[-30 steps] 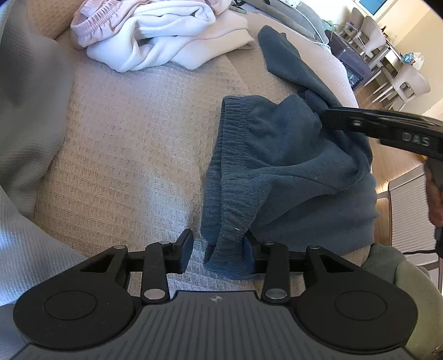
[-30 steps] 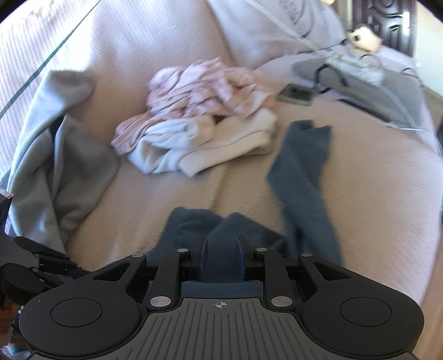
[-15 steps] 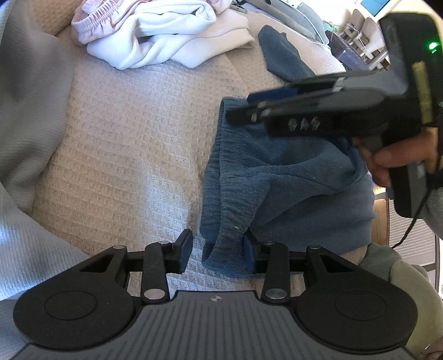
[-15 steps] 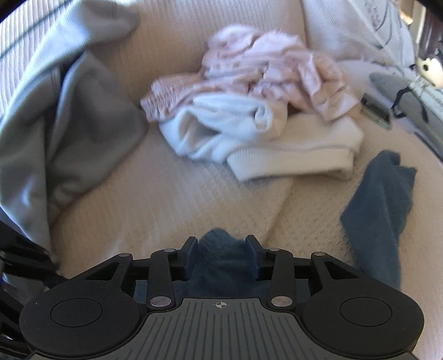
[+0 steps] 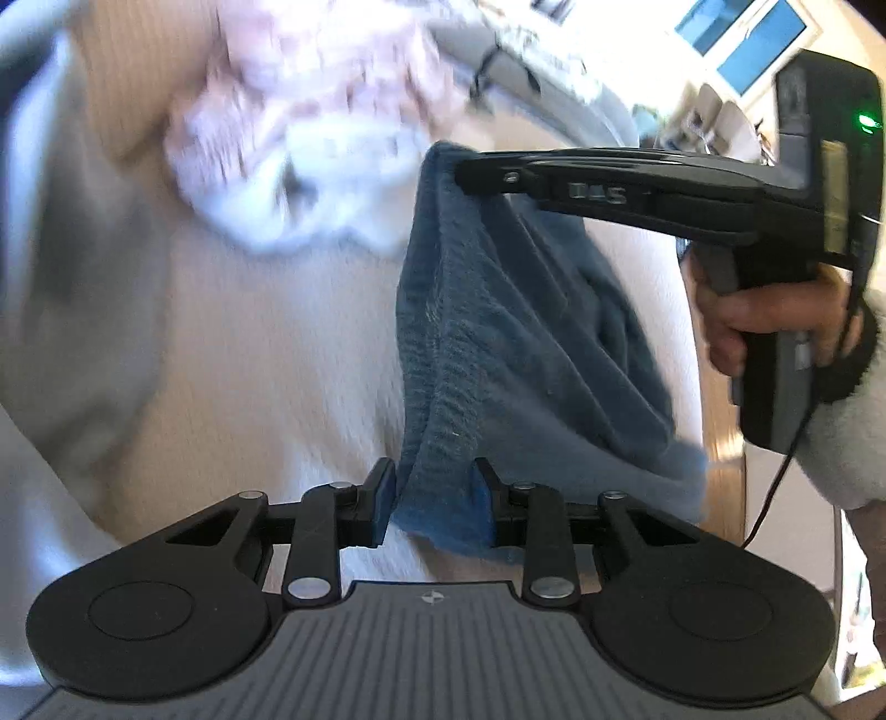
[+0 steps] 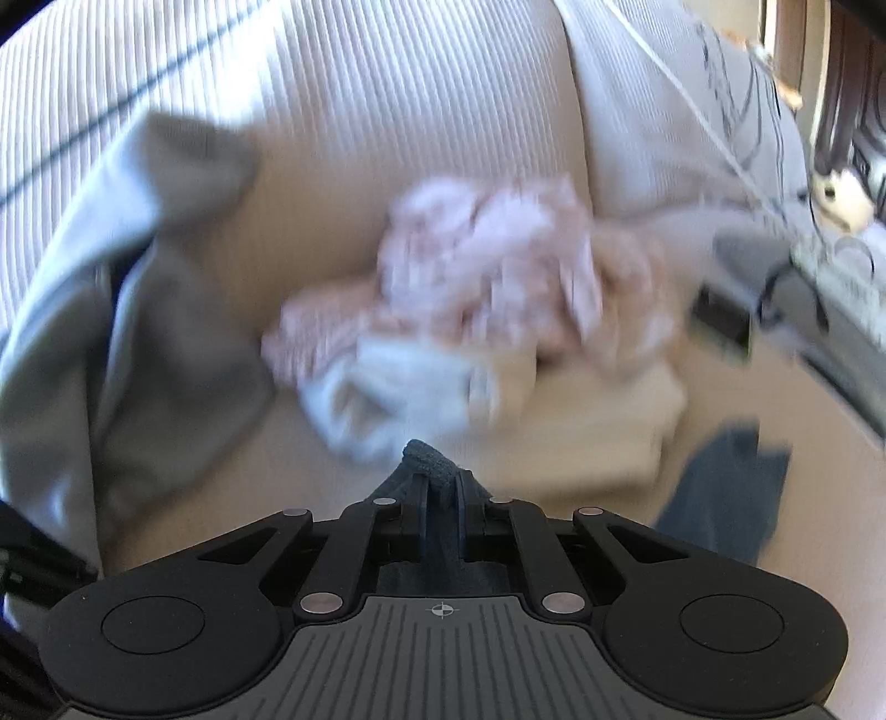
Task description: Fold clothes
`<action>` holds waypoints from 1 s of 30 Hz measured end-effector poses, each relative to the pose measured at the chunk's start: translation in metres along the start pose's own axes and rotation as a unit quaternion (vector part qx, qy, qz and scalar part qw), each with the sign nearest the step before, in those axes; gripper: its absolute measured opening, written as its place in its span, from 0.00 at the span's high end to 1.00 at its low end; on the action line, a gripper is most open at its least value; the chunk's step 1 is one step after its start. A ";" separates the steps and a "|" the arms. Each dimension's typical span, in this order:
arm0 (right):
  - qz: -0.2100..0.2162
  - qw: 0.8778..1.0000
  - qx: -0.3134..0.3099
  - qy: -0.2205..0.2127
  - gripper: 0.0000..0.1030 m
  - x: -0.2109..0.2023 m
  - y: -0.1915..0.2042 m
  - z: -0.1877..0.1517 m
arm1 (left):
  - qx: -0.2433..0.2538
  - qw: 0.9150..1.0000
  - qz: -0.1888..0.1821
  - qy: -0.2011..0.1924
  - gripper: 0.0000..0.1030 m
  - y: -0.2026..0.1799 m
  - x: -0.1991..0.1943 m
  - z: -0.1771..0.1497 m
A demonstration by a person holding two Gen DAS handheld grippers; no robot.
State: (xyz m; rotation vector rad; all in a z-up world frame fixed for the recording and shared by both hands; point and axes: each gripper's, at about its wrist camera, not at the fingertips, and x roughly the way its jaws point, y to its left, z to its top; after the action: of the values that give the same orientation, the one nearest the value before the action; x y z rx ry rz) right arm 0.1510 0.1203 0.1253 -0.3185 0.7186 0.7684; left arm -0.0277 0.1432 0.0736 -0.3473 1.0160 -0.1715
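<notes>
Two wrist fisheyes, angled down over a bed [image 6: 387,138], close, both showing the blue garment [image 5: 498,332]

Beige ribbed bedspread [image 6: 421,111], printed pillow [image 6: 692,138], dark phone [image 6: 720,321]

Daylight floods your scene from about two o'clock in the left wrist view, where bright windows [image 5: 742,44] blow out to glare. Motion blur smears the pink and white laundry pile [image 6: 482,332] in both views, while your gripper bodies at six o'clock stay sharp. The blue garment [image 5: 498,332] reads fairly crisp near the lens. Fisheye distortion bends the beige bedcover [image 6: 415,111] and darkens the corners around the rim.
</notes>
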 end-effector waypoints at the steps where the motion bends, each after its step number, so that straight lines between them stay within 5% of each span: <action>1: -0.001 1.000 -0.005 -0.010 0.91 0.003 0.001 0.010 | 0.009 1.000 0.025 -0.012 0.85 0.000 -0.006 0.006; 7: 0.013 1.000 0.007 0.001 0.92 0.051 0.010 0.019 | -0.028 0.997 0.069 -0.010 0.83 0.031 -0.007 0.018; 11: 0.012 0.999 0.045 0.006 0.90 0.065 -0.001 -0.002 | -0.041 0.999 0.032 -0.004 0.64 0.029 -0.001 0.014; 16: -0.006 0.998 0.054 -0.018 0.71 0.020 -0.015 0.001 | -0.006 1.000 0.005 -0.001 0.53 0.005 0.013 0.021; 19: -0.025 0.998 0.053 -0.033 0.70 -0.023 -0.026 -0.002 | 0.012 1.000 -0.012 -0.005 0.40 -0.007 0.020 0.020; 25: -0.038 0.998 0.042 0.008 0.70 -0.096 -0.021 -0.055 | 0.021 0.999 -0.031 0.010 0.41 -0.009 0.044 0.009; 30: -0.027 0.998 0.013 0.062 0.70 -0.107 0.019 -0.106 | 0.019 0.999 -0.026 0.008 0.48 -0.008 0.063 0.009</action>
State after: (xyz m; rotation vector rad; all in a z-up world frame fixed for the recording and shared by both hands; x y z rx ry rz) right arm 0.0341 0.0238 0.1227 -0.3637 0.8332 0.6916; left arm 0.0127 0.1190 0.0308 -0.3380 1.0191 -0.2403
